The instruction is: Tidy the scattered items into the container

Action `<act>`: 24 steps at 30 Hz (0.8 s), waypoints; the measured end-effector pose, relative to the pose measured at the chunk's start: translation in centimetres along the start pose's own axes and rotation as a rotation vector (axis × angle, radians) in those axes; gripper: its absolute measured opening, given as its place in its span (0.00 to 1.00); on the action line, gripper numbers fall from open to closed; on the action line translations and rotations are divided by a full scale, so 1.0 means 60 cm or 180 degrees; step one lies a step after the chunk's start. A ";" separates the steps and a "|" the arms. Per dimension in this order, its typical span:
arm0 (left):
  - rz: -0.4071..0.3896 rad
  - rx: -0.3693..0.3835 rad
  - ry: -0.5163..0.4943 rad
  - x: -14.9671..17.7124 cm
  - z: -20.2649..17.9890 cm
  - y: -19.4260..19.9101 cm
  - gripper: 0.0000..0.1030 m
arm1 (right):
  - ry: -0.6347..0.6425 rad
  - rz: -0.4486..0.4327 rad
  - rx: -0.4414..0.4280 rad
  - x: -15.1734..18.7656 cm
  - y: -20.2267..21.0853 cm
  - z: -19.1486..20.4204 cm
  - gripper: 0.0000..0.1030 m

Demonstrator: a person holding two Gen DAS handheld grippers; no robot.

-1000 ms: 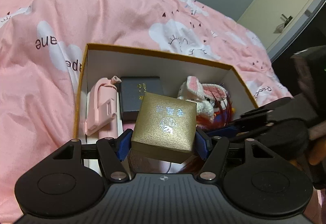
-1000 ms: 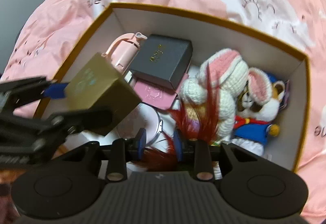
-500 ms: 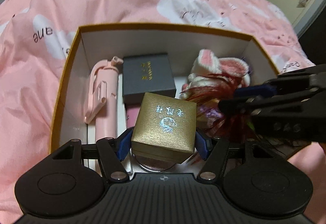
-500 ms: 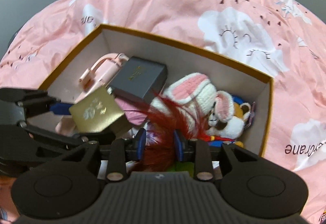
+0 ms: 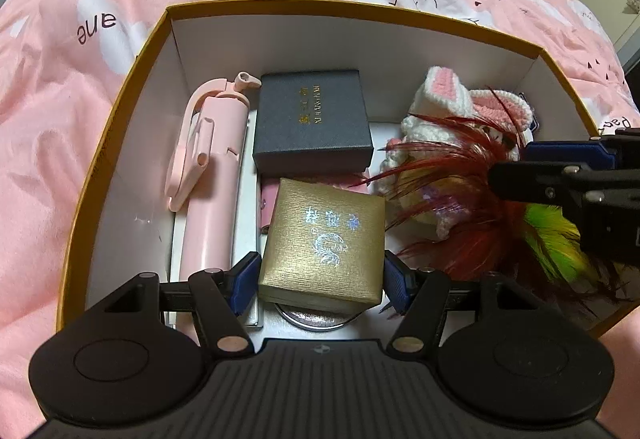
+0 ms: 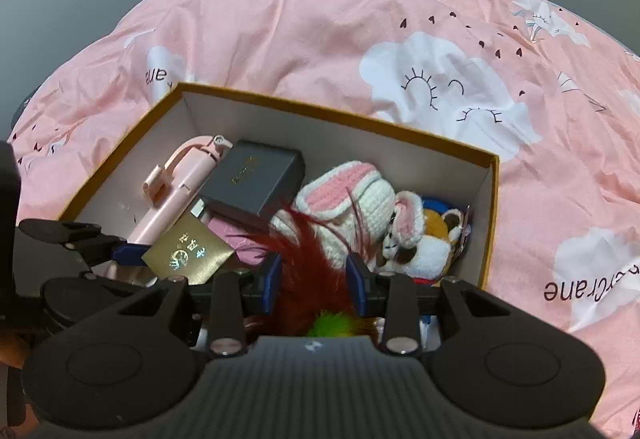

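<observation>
Gold gift box [image 5: 322, 245] is pinched on two opposite side walls by the left gripper [image 5: 320, 277], held low inside the orange-rimmed cardboard container [image 5: 120, 107], over a round silver tin [image 5: 316, 317]. It is judged light and rigid with a textured foil wrap; side-wall grip is adequate, lid seam best avoided.

Right gripper [image 6: 314, 273] is spread, with the red-and-green feather toy [image 6: 308, 263] lying loose between the fingers; very light, soft, easily snagged.

Container is set on a pink cloud-print duvet [image 6: 320, 31], a soft, uneven base. Grey wall and door are seen beyond.
</observation>
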State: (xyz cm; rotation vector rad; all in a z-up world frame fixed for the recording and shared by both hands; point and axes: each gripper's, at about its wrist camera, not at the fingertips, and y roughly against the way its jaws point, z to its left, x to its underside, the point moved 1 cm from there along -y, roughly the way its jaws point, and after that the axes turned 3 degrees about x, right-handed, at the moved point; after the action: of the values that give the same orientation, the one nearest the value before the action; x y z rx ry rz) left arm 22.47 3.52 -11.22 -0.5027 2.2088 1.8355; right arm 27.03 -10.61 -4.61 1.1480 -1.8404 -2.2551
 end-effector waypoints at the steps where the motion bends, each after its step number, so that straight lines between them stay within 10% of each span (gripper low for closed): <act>1: -0.0004 -0.0009 -0.0009 0.000 -0.001 0.000 0.72 | 0.0007 0.0003 -0.0005 0.001 -0.001 0.001 0.37; 14: -0.0083 0.0005 -0.0008 0.004 0.003 0.023 0.72 | -0.0057 -0.0074 0.0069 0.011 0.015 -0.002 0.45; 24: -0.0648 0.0275 -0.0137 0.004 0.001 0.117 0.73 | -0.0096 -0.0304 0.0077 0.020 0.058 0.000 0.64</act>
State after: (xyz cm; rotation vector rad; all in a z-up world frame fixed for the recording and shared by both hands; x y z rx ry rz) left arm 19.45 4.69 -4.99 -0.6386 2.1118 1.6259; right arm 24.69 -12.18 -2.29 1.2382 -1.8677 -2.3184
